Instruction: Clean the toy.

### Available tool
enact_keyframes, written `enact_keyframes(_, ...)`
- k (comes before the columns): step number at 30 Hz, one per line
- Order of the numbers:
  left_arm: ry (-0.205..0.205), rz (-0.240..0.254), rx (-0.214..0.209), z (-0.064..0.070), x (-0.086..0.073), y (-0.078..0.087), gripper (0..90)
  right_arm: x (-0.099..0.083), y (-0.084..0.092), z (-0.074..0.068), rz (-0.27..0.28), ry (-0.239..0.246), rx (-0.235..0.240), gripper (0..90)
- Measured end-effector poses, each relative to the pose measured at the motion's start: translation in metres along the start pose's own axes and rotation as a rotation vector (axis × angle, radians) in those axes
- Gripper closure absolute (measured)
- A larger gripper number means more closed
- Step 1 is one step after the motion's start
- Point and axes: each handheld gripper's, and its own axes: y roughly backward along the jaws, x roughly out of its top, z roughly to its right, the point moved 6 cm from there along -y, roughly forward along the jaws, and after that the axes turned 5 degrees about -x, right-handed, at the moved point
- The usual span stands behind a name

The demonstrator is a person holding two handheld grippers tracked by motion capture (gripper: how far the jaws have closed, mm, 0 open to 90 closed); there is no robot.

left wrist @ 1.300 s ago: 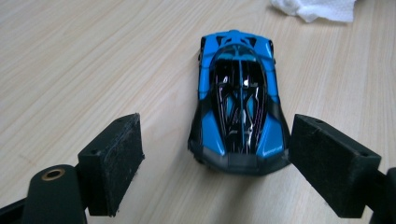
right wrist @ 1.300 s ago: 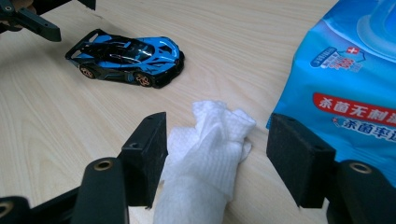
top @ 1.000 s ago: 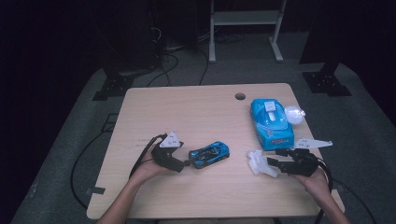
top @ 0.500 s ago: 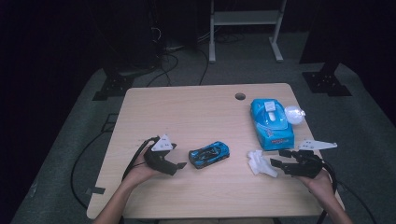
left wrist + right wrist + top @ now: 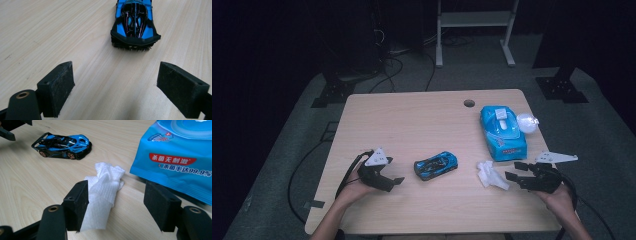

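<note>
A blue and black toy car (image 5: 435, 165) (image 5: 135, 22) (image 5: 62, 145) stands on the wooden table (image 5: 412, 120), a little ahead of my left gripper (image 5: 394, 181) (image 5: 115, 87). The jaws have just been opening and stand open with bare wood between them. A crumpled white wipe (image 5: 489, 175) (image 5: 106, 192) lies in front of my right gripper (image 5: 513, 171) (image 5: 117, 207). One end reaches between the open jaws and lies against the left pad (image 5: 77, 202), while the other pad (image 5: 161, 205) stands clear of it.
A blue pack of wet wipes (image 5: 502, 131) (image 5: 180, 157) lies just beyond the right gripper, with a small white lump (image 5: 527, 122) beside it. A cable hole (image 5: 469, 103) sits near the table's far edge. A stand's legs (image 5: 472, 45) rise behind the table.
My left gripper has drawn back from the rear of the toy car, to the left and toward the person. The car and the right gripper stay where they were.
</note>
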Motion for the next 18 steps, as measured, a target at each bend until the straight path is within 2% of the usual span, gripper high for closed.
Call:
enact_keyframes(4,0.004,0.015,0.008,0.0,-0.005,0.003,13.1,-0.004,0.001,0.0,0.002,-0.003,-0.002,34.9)
enact_keyframes(9,0.036,0.036,0.023,-0.002,-0.012,0.003,12.6,-0.009,0.002,-0.001,0.015,-0.02,-0.003,33.8)
enact_keyframes(13,0.05,0.034,0.032,-0.002,-0.018,0.002,11.7,-0.015,0.001,-0.003,0.039,-0.03,-0.005,33.1)
enact_keyframes(16,0.068,0.056,0.043,-0.003,-0.022,0.003,11.3,-0.016,0.005,-0.004,0.059,-0.033,-0.011,32.1)
enact_keyframes(18,0.074,0.049,0.052,-0.004,-0.025,0.003,10.1,-0.016,0.005,-0.003,0.066,-0.039,-0.01,31.7)
